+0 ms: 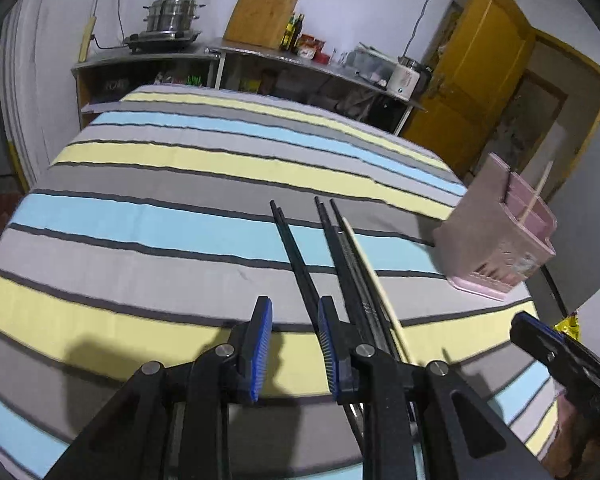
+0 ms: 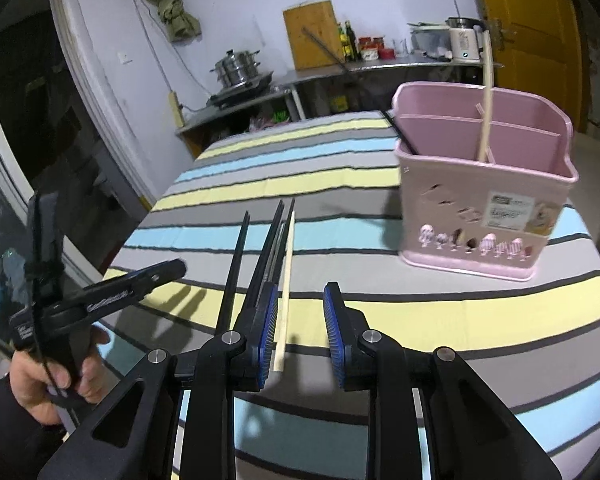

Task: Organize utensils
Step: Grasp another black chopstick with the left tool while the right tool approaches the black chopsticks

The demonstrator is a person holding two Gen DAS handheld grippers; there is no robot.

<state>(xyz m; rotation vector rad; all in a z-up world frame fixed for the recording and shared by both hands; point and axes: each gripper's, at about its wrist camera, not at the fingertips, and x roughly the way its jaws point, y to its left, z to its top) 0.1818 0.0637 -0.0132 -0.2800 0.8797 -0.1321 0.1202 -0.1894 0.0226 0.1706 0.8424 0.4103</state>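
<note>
Several black chopsticks (image 1: pixel 342 264) and one pale wooden chopstick (image 1: pixel 374 280) lie side by side on the striped tablecloth (image 1: pixel 172 208). They also show in the right wrist view as black chopsticks (image 2: pixel 260 264) and the wooden chopstick (image 2: pixel 286 280). A pink divided utensil holder (image 2: pixel 484 184) stands at the right with one wooden chopstick (image 2: pixel 486 96) upright in it; it also shows in the left wrist view (image 1: pixel 496 232). My left gripper (image 1: pixel 294 344) is open, just left of the chopsticks. My right gripper (image 2: pixel 300 336) is open over the wooden chopstick's near end.
A steel counter (image 1: pixel 260 50) at the back carries a steamer pot (image 1: pixel 172 14), a cutting board (image 1: pixel 262 12), bottles and a kettle. A yellow door (image 1: pixel 472 72) stands at the right. The table edge drops off at the left (image 2: pixel 140 216).
</note>
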